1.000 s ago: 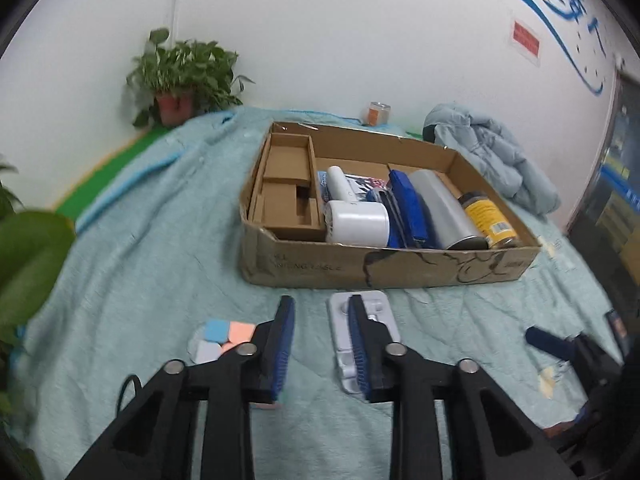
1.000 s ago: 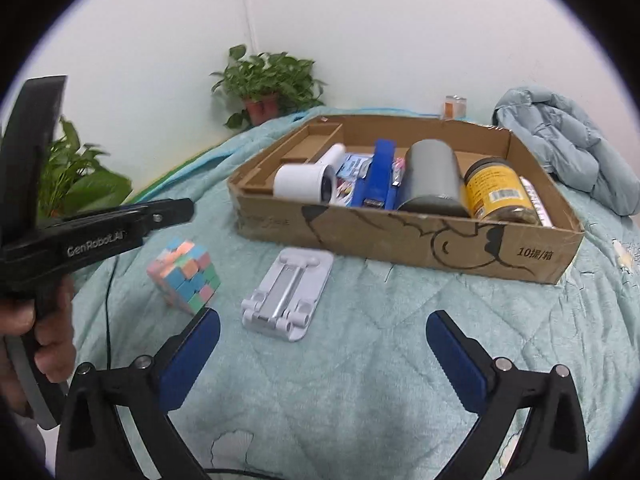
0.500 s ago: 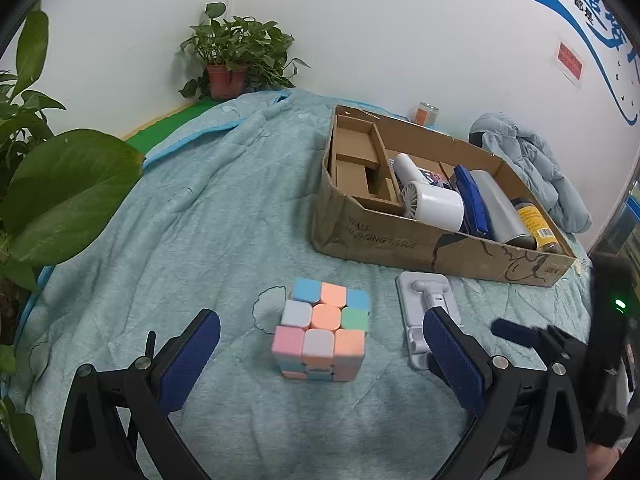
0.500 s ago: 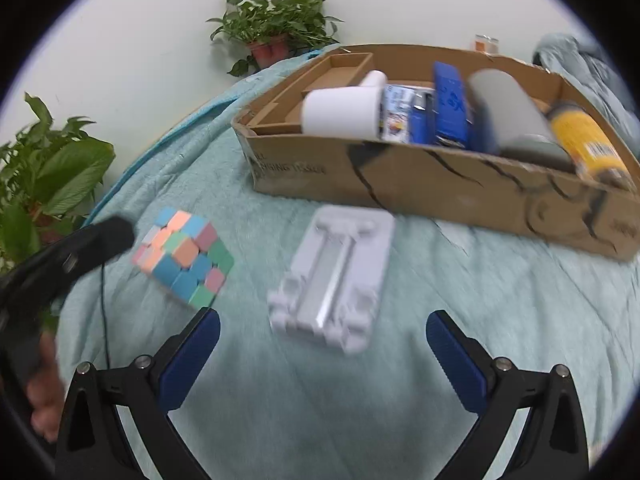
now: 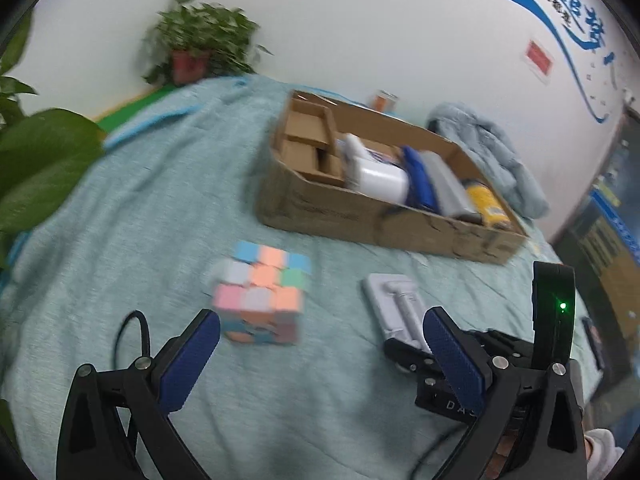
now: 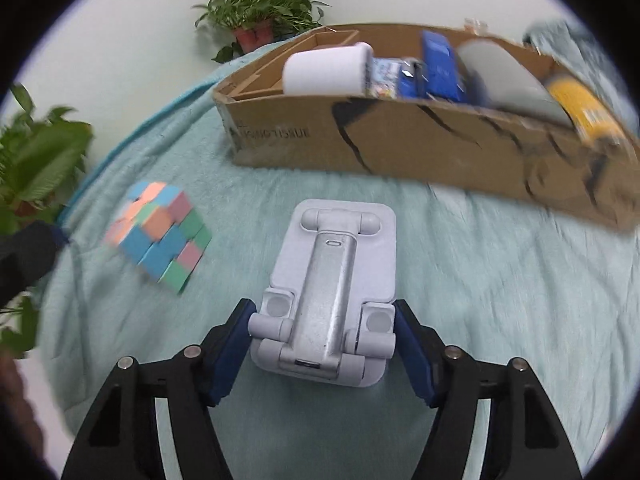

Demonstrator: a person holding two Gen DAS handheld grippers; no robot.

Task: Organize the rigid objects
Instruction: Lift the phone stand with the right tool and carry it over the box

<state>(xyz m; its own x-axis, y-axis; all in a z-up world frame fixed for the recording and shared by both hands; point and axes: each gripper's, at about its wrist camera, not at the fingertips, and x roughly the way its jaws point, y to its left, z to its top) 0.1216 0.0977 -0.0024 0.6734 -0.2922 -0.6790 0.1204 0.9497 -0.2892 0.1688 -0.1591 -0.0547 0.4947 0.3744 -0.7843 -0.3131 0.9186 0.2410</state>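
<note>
A pastel puzzle cube (image 5: 264,296) lies on the teal blanket just beyond my left gripper (image 5: 320,316), which is open wide with nothing between its pads. A white folding phone stand (image 6: 332,280) lies flat in front of the cardboard box (image 6: 400,136). My right gripper (image 6: 322,312) straddles the stand's near end. Its jaws are closing, and both blue pads meet the stand's sides. In the left wrist view the stand (image 5: 394,304) shows to the right of the cube, with the right gripper's black body at its near end. The cube (image 6: 160,236) sits left of the stand.
The box (image 5: 360,220) holds a white roll, blue items, a grey cylinder and a yellow can. Potted plants (image 5: 200,44) stand at the back and left. A pale blue jacket (image 5: 492,152) lies behind the box. A black cable (image 5: 132,332) loops near the left finger.
The left jaws opened wide and the cube came into line ahead of them. My right gripper dropped toward the stand, and its jaws closed in from wide open onto the stand's sides.
</note>
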